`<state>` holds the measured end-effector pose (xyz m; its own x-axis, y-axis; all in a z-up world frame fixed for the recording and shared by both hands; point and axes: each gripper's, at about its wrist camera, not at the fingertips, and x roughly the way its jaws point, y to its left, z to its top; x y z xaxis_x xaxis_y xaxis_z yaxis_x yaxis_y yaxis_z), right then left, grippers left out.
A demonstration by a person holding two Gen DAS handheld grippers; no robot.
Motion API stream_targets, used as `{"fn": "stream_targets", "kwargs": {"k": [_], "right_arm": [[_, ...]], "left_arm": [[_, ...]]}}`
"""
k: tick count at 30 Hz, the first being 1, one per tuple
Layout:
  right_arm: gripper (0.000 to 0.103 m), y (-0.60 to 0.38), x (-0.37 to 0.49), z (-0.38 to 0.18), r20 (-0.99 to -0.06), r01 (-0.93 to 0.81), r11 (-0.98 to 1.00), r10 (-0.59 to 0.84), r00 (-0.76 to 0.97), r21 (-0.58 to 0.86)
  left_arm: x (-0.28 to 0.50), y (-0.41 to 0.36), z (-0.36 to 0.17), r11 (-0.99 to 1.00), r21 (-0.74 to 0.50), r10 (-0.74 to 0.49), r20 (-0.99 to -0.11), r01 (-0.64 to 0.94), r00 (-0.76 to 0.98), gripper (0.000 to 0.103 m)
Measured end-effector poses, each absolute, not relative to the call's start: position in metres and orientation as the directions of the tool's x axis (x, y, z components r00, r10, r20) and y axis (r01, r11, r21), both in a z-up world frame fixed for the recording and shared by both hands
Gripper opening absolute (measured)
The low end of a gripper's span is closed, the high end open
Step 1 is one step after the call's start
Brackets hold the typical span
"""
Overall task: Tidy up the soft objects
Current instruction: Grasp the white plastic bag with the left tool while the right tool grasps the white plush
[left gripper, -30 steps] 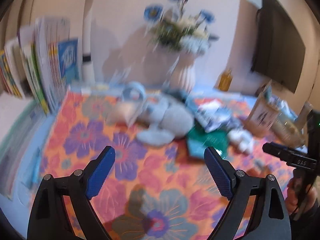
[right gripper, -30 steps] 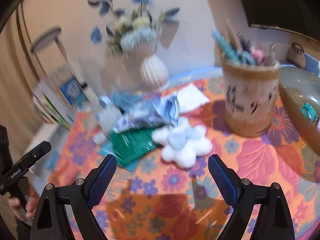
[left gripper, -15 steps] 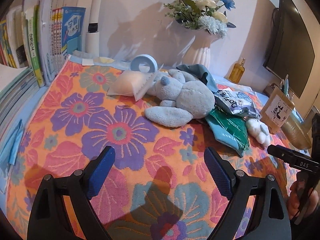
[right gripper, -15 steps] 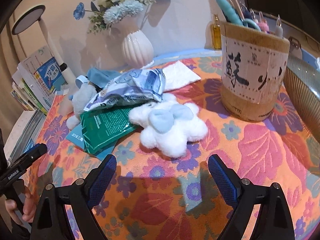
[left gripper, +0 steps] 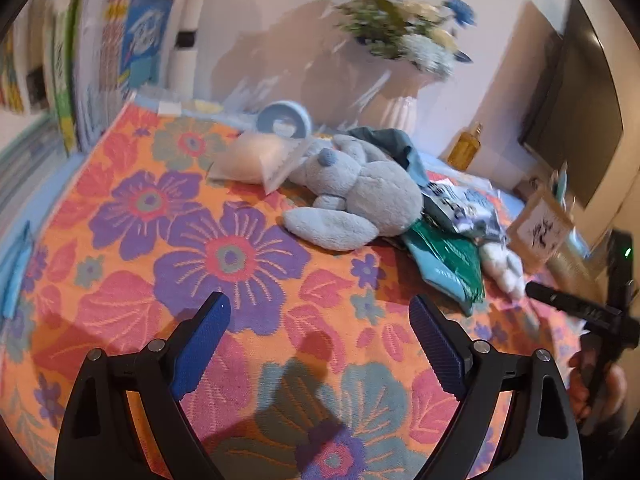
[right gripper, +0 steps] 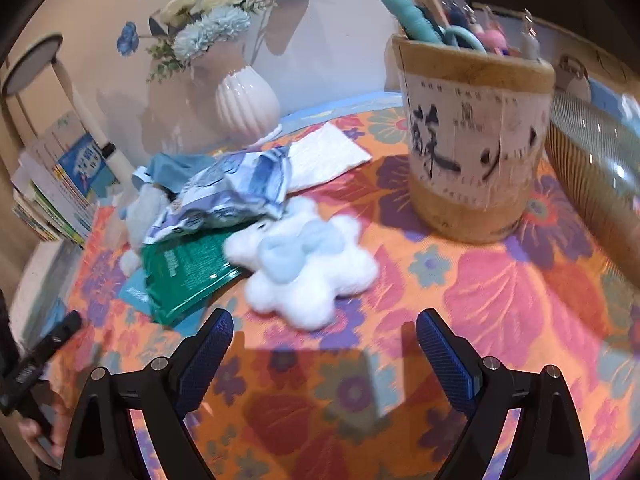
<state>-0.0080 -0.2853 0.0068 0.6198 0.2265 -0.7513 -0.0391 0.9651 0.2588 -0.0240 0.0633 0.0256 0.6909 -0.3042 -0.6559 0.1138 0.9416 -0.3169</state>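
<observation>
A grey-blue plush rabbit [left gripper: 356, 196] lies on the flowered cloth [left gripper: 224, 256], ahead and a little right of my left gripper [left gripper: 318, 336], which is open and empty. A white and blue fluffy flower plush [right gripper: 308, 260] lies just ahead of my right gripper [right gripper: 324, 344], also open and empty. Green packets [right gripper: 188, 272] and a crumpled blue-white bag [right gripper: 228, 196] lie left of the flower plush. A clear bag of pale stuff [left gripper: 256, 158] lies by the rabbit's head.
A wooden pen holder [right gripper: 472, 132] stands at the right, with a ribbed glass bowl [right gripper: 596, 152] beside it. A white vase with flowers [right gripper: 248, 104] stands at the back. Books [left gripper: 80, 64] line the left side. A folded white cloth [right gripper: 324, 156] lies behind the bag.
Both grippers have moved closer to the pile on the cloth. The flower plush and pen holder loom larger in the right view. Both stay open.
</observation>
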Motion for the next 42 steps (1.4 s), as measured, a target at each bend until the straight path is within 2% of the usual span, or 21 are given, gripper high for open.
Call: {"fn": "stream_targets", "kwargs": {"k": [4, 9, 11, 13, 17, 22, 26, 27, 29, 32, 38, 42], "right_arm": [[0.092, -0.280, 0.011, 0.007, -0.767, -0.089, 0.971, 0.231, 0.599, 0.222], [0.093, -0.279, 0.033, -0.005, -0.782, -0.098, 0.958, 0.277, 0.558, 0.270], [0.094, -0.278, 0.036, -0.006, -0.781, -0.100, 0.958, 0.277, 0.560, 0.268], [0.098, -0.278, 0.037, -0.007, -0.778, -0.113, 0.955, 0.289, 0.558, 0.274], [0.101, -0.272, 0.038, -0.007, -0.784, -0.129, 0.960, 0.279, 0.554, 0.250], [0.101, -0.256, 0.041, -0.010, -0.807, -0.140, 0.978, 0.206, 0.554, 0.154], [0.087, -0.247, 0.040, -0.012, -0.815, -0.139, 0.987, 0.147, 0.561, 0.083], [0.081, -0.246, 0.040, -0.012, -0.816, -0.131, 0.989, 0.129, 0.563, 0.066], [0.072, -0.246, 0.040, -0.011, -0.810, -0.125, 0.991, 0.108, 0.576, 0.043], [0.059, -0.248, 0.036, -0.008, -0.798, -0.119, 0.991, 0.117, 0.591, 0.058], [0.055, -0.253, 0.026, -0.002, -0.769, -0.133, 0.986, 0.159, 0.619, 0.097], [0.055, -0.257, 0.006, 0.012, -0.709, -0.173, 0.975, 0.219, 0.670, 0.138]], "left_arm": [[-0.014, 0.083, 0.039, 0.909, -0.413, -0.336, -0.633, 0.063, 0.697, 0.090], [0.020, 0.073, 0.063, 0.955, -0.286, -0.253, -0.650, 0.078, 0.716, 0.091], [0.045, 0.069, 0.062, 0.978, -0.197, -0.187, -0.669, 0.071, 0.720, 0.095], [0.069, 0.069, 0.054, 0.986, -0.157, -0.153, -0.694, 0.059, 0.704, 0.095], [0.112, 0.079, 0.029, 0.984, -0.168, -0.165, -0.742, 0.059, 0.650, 0.095], [0.132, 0.086, 0.017, 0.977, -0.201, -0.197, -0.746, 0.067, 0.636, 0.093], [0.137, 0.084, 0.020, 0.977, -0.202, -0.199, -0.734, 0.071, 0.649, 0.093], [0.140, 0.083, 0.020, 0.977, -0.202, -0.199, -0.733, 0.071, 0.650, 0.091], [0.141, 0.082, 0.020, 0.973, -0.213, -0.216, -0.729, 0.086, 0.650, 0.070], [0.137, 0.079, 0.025, 0.976, -0.194, -0.207, -0.711, 0.095, 0.672, 0.053], [0.114, 0.077, 0.034, 0.978, -0.195, -0.192, -0.694, 0.076, 0.694, 0.048], [0.085, 0.077, 0.044, 0.969, -0.225, -0.234, -0.678, 0.106, 0.697, 0.047]]}}
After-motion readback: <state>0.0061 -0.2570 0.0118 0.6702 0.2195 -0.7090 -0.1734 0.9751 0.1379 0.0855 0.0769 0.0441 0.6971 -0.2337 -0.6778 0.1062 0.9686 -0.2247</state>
